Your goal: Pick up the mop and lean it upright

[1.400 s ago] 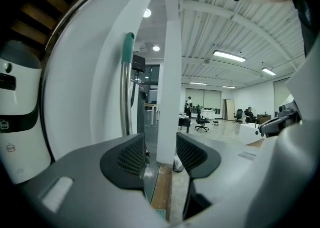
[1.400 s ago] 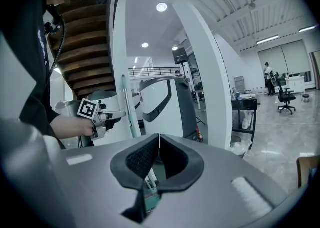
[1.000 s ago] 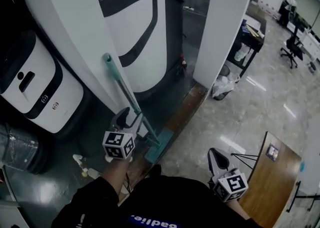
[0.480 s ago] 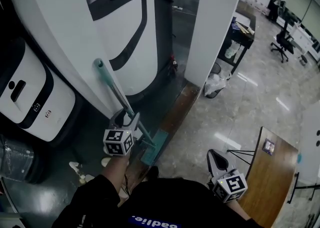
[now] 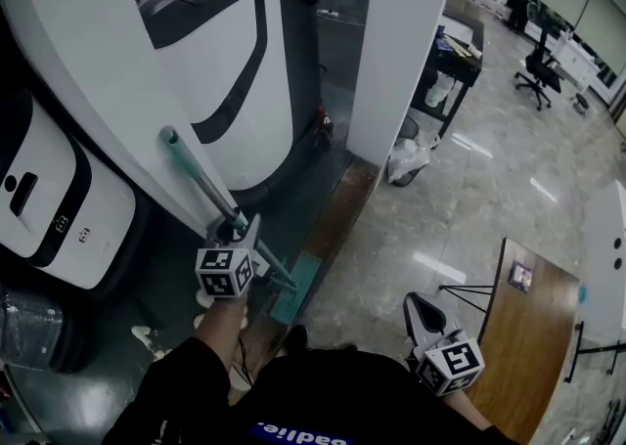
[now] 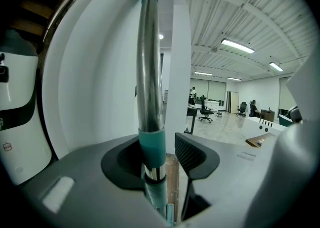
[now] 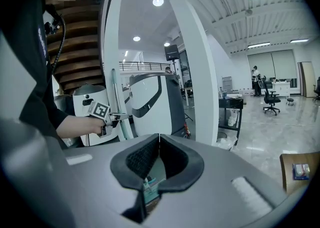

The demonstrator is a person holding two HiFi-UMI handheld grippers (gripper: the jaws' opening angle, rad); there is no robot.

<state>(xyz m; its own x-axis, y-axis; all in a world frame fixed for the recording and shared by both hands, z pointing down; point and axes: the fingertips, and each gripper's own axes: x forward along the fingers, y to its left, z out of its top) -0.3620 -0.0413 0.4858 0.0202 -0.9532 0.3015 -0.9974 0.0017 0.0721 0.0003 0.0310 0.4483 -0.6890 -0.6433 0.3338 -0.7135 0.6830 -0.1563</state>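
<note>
Mop (image 5: 201, 177) right up close in the left gripper (image 5: 241, 228): the steel handle (image 6: 149, 71) runs up between the two jaws, and those jaws are spread, not biting. The teal collar (image 6: 151, 147) sits against the left-hand pad. The ribbed pad (image 6: 189, 153) on the other side stands just clear of it, with a sliver of daylight between. A loose cradle, then, no clamp.

Down by the person's dark sleeve (image 5: 176, 389), the marker cube (image 5: 223, 274) faces the head camera. Over on the other side, the right gripper (image 5: 421, 308) hangs low and well apart from the mop. Its jaws are pressed together pad to pad with nothing between them, and a wooden table (image 5: 528, 335) sits just off to its right.

Back to the mop: the flat teal mop head (image 5: 296, 287) is down on the floor (image 5: 391, 267), beside a brown strip (image 5: 342, 213). The handle slants up and away to the left, tilted rather than plumb, its teal tip (image 5: 168, 136) against the white pillar (image 5: 88, 71).

Behind that stands a big white and grey machine (image 5: 245, 52), and left of the pillar a white unit with black trim (image 5: 49, 208). Further out there's a square white column (image 5: 401, 42), a white bag (image 5: 409, 155) at its foot and a black cart (image 5: 452, 57). An office chair (image 5: 538, 71) stands far across the shiny floor.
</note>
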